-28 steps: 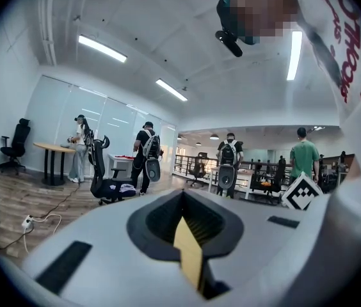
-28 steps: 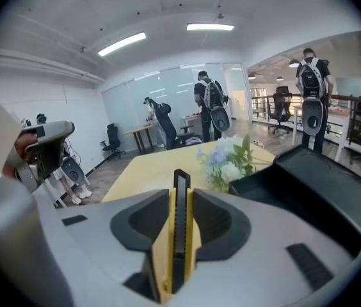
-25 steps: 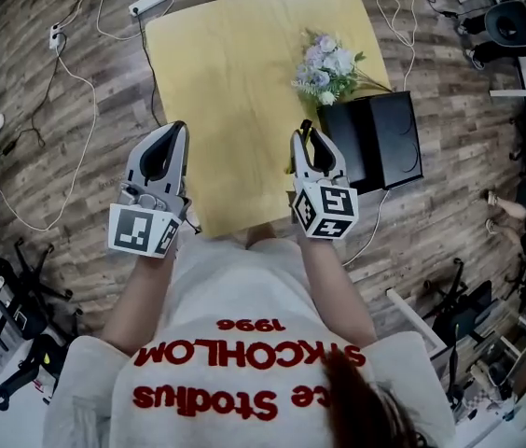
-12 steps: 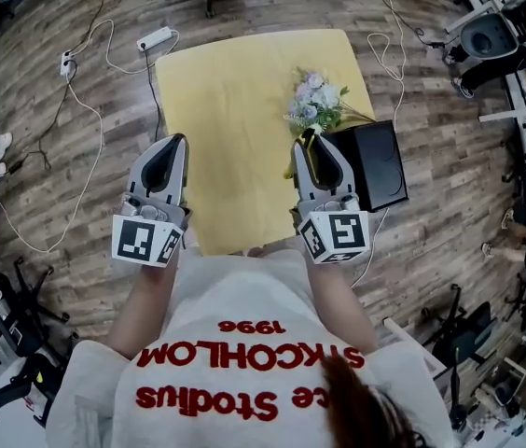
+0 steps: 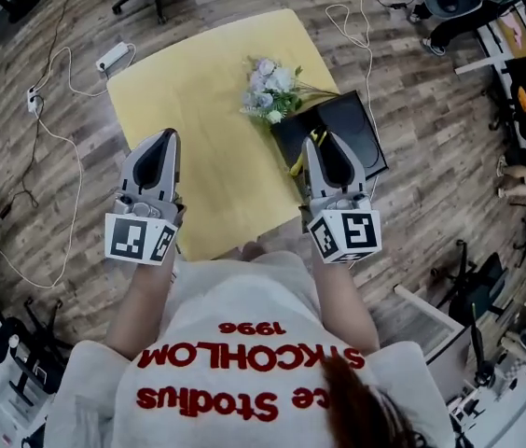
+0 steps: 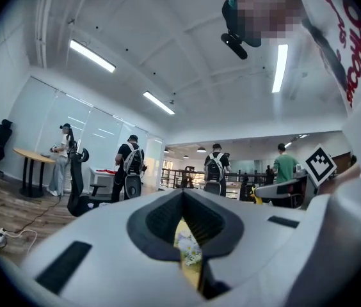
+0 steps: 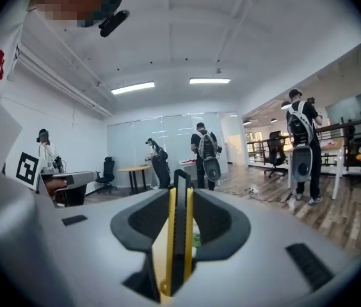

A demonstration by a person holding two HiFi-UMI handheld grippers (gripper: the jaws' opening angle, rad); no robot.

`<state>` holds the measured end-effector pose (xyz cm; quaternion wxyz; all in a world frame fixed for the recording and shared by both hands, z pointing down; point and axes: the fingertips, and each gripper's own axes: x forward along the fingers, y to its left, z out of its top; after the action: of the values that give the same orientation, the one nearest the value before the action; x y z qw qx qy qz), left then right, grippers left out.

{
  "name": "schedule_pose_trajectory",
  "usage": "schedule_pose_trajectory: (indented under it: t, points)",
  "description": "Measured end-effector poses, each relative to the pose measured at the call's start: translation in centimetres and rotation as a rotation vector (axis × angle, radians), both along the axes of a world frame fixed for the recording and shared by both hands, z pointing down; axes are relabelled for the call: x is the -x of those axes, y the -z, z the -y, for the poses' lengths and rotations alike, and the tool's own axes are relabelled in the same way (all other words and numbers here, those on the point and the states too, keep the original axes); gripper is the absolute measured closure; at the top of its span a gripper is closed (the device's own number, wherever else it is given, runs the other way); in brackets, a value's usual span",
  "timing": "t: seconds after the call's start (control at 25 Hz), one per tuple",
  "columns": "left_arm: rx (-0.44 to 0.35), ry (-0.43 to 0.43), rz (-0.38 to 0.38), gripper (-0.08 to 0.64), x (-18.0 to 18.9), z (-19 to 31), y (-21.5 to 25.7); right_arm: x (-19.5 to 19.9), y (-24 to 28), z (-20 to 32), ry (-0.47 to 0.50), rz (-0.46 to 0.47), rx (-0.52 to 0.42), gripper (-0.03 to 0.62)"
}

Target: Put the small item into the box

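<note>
A yellow and black utility knife (image 7: pixel 180 235) stands upright between the jaws of my right gripper (image 7: pixel 180 179), which is shut on it. In the head view the knife (image 5: pixel 297 162) shows as a yellow strip at the left side of the right gripper (image 5: pixel 325 140). That gripper hangs over the near edge of the black box (image 5: pixel 358 131), which lies on the right side of the yellow table (image 5: pixel 198 91). My left gripper (image 5: pixel 162 138) is held over the table's left edge, jaws together, with nothing in them (image 6: pixel 184 196).
A bunch of pale flowers (image 5: pixel 269 88) lies on the table just behind the box. White cables and a power strip (image 5: pixel 114 56) run over the wooden floor at the left. Office chairs and equipment stand around the room's edges.
The view has swung, so the table and box sit further left and turned. My right gripper with the knife has come from left of the box to over its near edge.
</note>
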<state>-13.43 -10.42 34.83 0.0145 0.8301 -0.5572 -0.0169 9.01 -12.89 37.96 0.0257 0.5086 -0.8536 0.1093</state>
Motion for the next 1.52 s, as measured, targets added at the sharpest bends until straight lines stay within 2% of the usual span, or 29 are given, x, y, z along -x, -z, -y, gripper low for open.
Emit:
schedule_pose_trajectory:
  t: [0.28, 0.52, 0.76, 1.08, 1.52]
  points:
    - [0.009, -0.129, -0.022, 0.554, -5.2, 2.8, -0.6, -5.9, 0.3, -0.7, -0.142, -0.023, 0.01, 0.476]
    - [0.035, -0.196, -0.016, 0.554, -9.3, 4.0, -1.0, -8.8, -1.3, -0.7, -0.169, -0.049, 0.058, 0.476]
    - [0.074, -0.208, -0.003, 0.554, -9.7, 3.7, -2.4, -8.5, -6.2, -0.7, -0.143, -0.106, 0.14, 0.476]
    - [0.139, -0.213, 0.012, 0.554, -9.4, 3.1, -5.0, -7.7, -14.5, -1.0, -0.07, -0.23, 0.267, 0.474]
    - [0.173, -0.197, 0.031, 0.554, -8.2, 2.7, -6.5, -6.4, -20.2, -0.4, 0.045, -0.362, 0.452, 0.472]
